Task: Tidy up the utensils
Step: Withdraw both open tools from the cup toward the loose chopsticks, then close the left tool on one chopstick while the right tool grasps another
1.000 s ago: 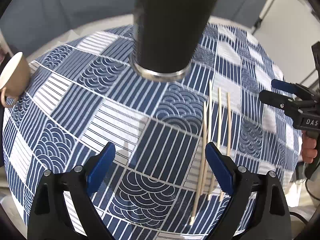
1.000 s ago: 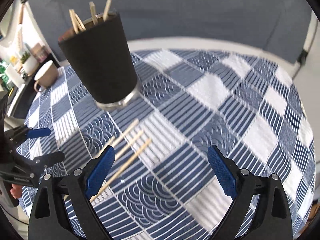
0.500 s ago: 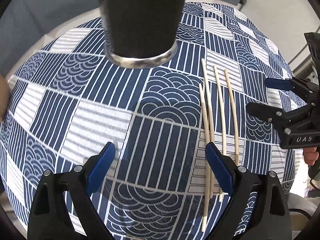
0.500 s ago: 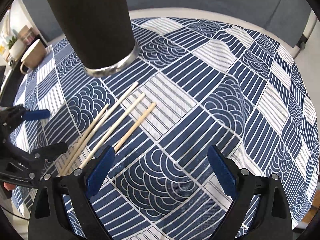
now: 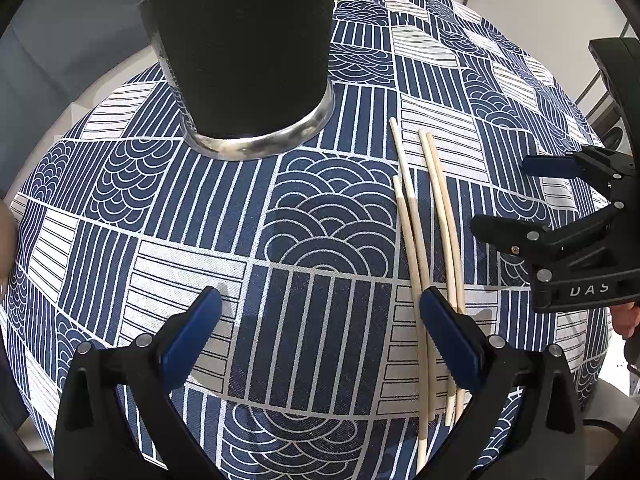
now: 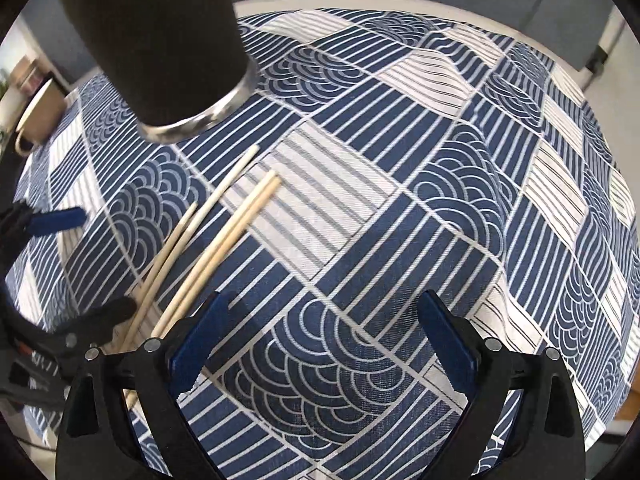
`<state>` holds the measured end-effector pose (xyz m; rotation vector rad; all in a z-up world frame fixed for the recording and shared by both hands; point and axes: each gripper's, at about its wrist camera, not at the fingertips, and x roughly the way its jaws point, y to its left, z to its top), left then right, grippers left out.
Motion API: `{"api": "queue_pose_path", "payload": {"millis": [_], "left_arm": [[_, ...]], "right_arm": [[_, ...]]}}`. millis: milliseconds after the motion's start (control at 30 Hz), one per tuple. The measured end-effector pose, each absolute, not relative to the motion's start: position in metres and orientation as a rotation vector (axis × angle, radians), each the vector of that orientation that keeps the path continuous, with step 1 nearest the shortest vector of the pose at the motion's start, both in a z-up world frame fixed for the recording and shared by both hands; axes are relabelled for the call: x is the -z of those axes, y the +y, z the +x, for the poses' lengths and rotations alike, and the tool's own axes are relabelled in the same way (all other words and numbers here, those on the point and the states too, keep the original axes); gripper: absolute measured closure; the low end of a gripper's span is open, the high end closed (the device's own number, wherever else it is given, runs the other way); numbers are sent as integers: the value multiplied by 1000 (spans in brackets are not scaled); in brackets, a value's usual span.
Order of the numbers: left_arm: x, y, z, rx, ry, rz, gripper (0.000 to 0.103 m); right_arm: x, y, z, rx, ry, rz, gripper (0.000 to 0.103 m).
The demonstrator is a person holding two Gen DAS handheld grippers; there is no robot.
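Pointing steeply down, left gripper point(image 5: 320, 316) jaws just opening wider, nothing between; right gripper point(image 6: 322, 320) gaping too, likewise empty.

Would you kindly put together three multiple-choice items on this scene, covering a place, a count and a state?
1. Where do the chopsticks lie relative to the left gripper?
A. centred between its fingers
B. by its right finger
C. beyond its left finger

2. How many chopsticks lie on the tablecloth?
A. two
B. four
C. six

3. What state is the right gripper in?
A. open and empty
B. shut on a chopstick
C. shut on the black cup

Answers:
1 B, the sticks pass under and beside that finger.
2 B, four separate tips show in both views.
3 A, only cloth shows between its spread fingers.
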<state>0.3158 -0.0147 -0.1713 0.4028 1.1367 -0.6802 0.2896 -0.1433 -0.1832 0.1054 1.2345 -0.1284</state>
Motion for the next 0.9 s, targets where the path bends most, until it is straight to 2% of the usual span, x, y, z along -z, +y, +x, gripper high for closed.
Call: {"api": "queue_pose_path", "payload": {"millis": [367,500,667,900], "left_arm": [[173,-19,322,662,1164,410,5],[176,-27,317,654,1146,483,5],[176,-19,319,655,1140,449,5],[171,-11,320,667,1129,453,16]], "right_arm": [[174,-148,300,108,1231,207,10],[175,-143,310,104,1240,217,10],[178,-135,316,153,1254,179,8],[180,-127,329,221,1369,186,8]]}}
